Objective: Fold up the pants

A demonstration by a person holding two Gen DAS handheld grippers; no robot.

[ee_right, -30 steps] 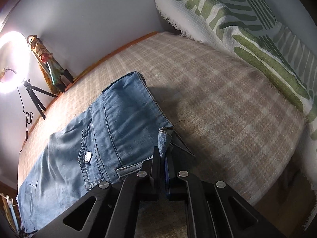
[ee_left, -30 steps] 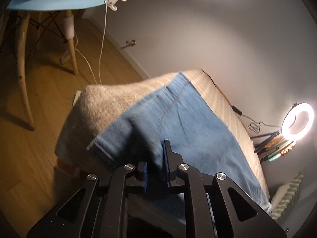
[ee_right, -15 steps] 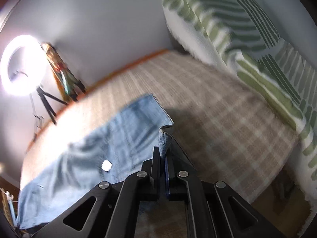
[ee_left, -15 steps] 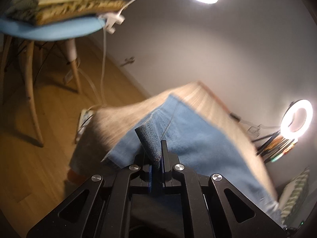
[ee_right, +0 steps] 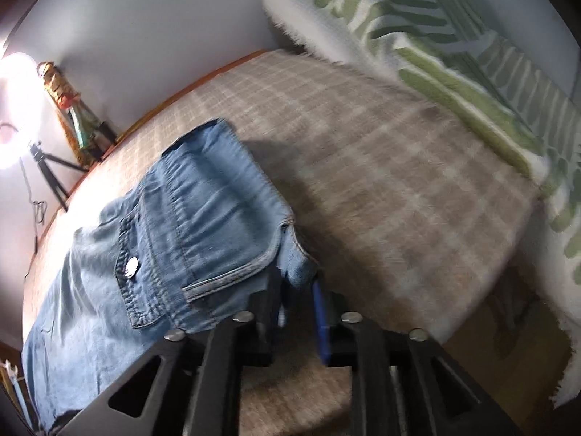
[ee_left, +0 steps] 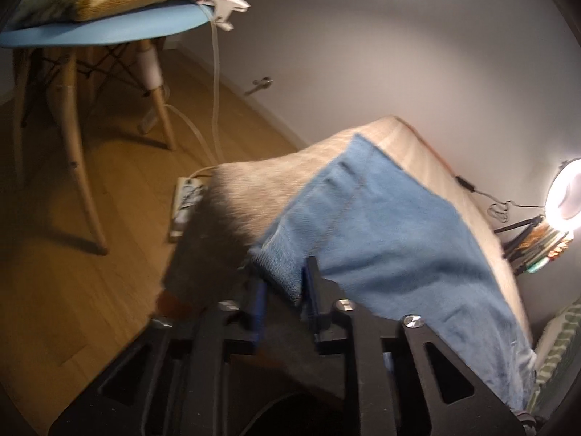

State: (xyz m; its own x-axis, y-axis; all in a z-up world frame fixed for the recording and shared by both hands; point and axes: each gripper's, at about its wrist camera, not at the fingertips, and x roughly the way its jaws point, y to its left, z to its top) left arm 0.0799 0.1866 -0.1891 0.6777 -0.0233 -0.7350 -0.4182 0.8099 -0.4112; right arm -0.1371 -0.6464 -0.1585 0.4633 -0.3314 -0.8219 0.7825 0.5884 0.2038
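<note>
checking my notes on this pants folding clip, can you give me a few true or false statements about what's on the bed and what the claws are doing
1. The jeans lie on a plaid bed cover. True.
2. The left claw is clamped tight on denim. False: its jaws are opening, with the hem loose between them.
3. A green-patterned blanket lies beyond the jeans. True.
4. The right claw has nothing between its fingers. False: a denim corner sits there as the jaws open.
5. The chair seat is red. False: blue.

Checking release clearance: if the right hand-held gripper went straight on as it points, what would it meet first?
Most likely the jeans: their waistband corner sits between the opening jaws of the right hand-held gripper. The blanket lies just beyond; depth is unclear.
</note>
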